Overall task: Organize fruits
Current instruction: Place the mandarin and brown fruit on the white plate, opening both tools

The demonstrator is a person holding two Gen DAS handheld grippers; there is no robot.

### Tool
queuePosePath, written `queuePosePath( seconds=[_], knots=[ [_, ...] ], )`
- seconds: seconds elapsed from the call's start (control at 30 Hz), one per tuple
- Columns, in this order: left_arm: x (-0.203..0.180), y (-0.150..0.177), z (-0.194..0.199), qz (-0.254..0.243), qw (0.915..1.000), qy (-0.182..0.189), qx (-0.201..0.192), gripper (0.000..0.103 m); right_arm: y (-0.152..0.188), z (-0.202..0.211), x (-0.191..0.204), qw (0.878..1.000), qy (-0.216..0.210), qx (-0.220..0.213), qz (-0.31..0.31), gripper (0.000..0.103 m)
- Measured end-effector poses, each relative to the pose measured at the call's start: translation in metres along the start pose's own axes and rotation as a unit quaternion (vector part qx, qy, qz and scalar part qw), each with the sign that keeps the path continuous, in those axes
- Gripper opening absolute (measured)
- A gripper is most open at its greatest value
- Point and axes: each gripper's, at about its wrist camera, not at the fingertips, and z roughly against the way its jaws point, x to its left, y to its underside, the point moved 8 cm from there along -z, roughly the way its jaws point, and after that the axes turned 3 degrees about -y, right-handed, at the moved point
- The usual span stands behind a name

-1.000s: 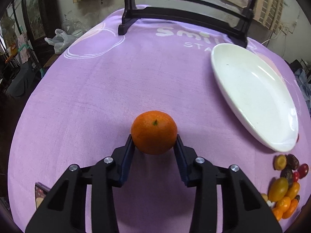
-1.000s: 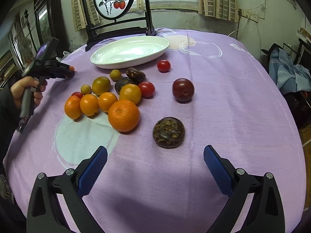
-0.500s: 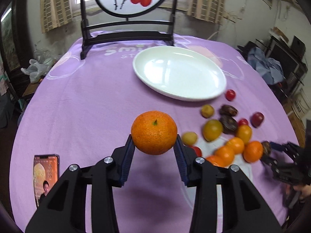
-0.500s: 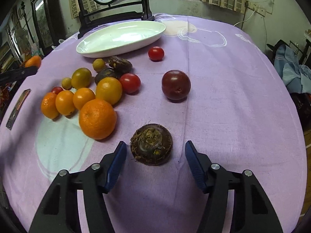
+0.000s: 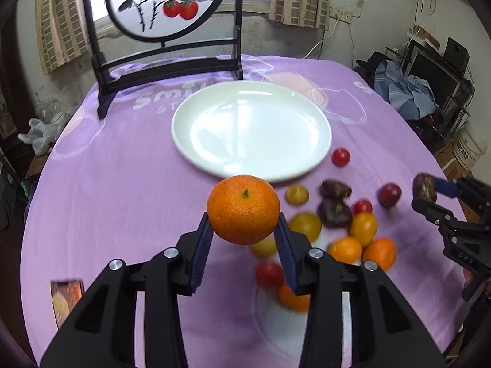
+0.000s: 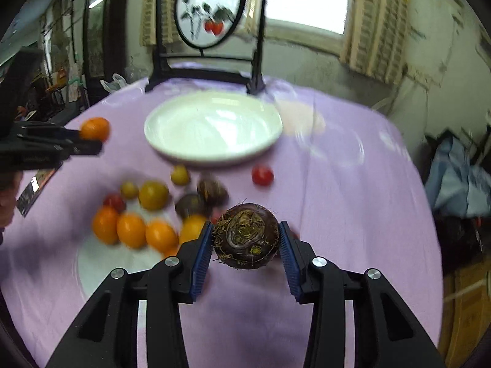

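Note:
My left gripper [image 5: 244,233] is shut on an orange tangerine [image 5: 243,209] and holds it above the purple cloth, just short of the white plate [image 5: 251,128]. My right gripper [image 6: 245,245] is shut on a dark brown, hairy round fruit [image 6: 245,235] and holds it off the table. That fruit also shows at the right of the left wrist view [image 5: 424,187]. Loose oranges [image 6: 132,230], yellow and red tomatoes [image 6: 262,175] and dark fruits [image 6: 211,188] lie on the cloth before the white plate [image 6: 214,128].
A black-framed round painted screen [image 5: 162,3] stands behind the plate. A phone [image 5: 66,299] lies flat at the table's left front. A red plum [image 5: 389,194] lies to the right of the pile. Clutter and cloth [image 5: 408,89] sit beyond the right table edge.
My right gripper closed on the brown hairy fruit and lifted it off the cloth. My left gripper swung right with the tangerine and now faces the plate.

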Motion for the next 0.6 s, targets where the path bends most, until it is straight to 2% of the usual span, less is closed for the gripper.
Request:
queuePosePath(
  seconds=[0.07,0.13,0.23,0.37,0.5,0.53,0.57,0.6],
  knots=[
    [-0.002,-0.025,-0.019,0.003,1.0000,0.001,0.009,0.040,-0.029,-0.015,0.007,1.000,-0.009,-0.005,0.019,0.043],
    [-0.001,-0.048,-0.043,0.013,0.9997,-0.001,0.020,0.040,-0.062,-0.050,0.015,0.999,-0.030,0.005,0.030,0.043],
    [0.007,-0.072,-0.082,0.035,0.9985,-0.006,0.041,0.040,-0.088,-0.102,0.015,0.998,-0.038,0.029,0.027,0.043],
    [0.020,-0.090,-0.137,0.048,0.9962,-0.016,0.072,0.040,-0.105,-0.160,0.009,0.997,-0.045,0.069,0.007,0.043],
    [0.025,-0.098,-0.171,0.051,0.9936,-0.018,0.099,0.041,-0.101,-0.190,0.008,0.994,-0.041,0.102,0.008,0.044],
    [0.025,-0.102,-0.178,0.049,0.9931,-0.023,0.104,0.041,-0.102,-0.194,0.009,0.994,-0.037,0.103,0.009,0.048],
    [0.027,-0.103,-0.180,0.051,0.9927,-0.027,0.106,0.045,-0.103,-0.196,0.009,0.994,-0.037,0.105,0.008,0.061],
    [0.031,-0.107,-0.181,0.063,0.9918,-0.037,0.105,0.056,-0.104,-0.195,0.008,0.994,-0.037,0.099,0.003,0.067]
  ],
)
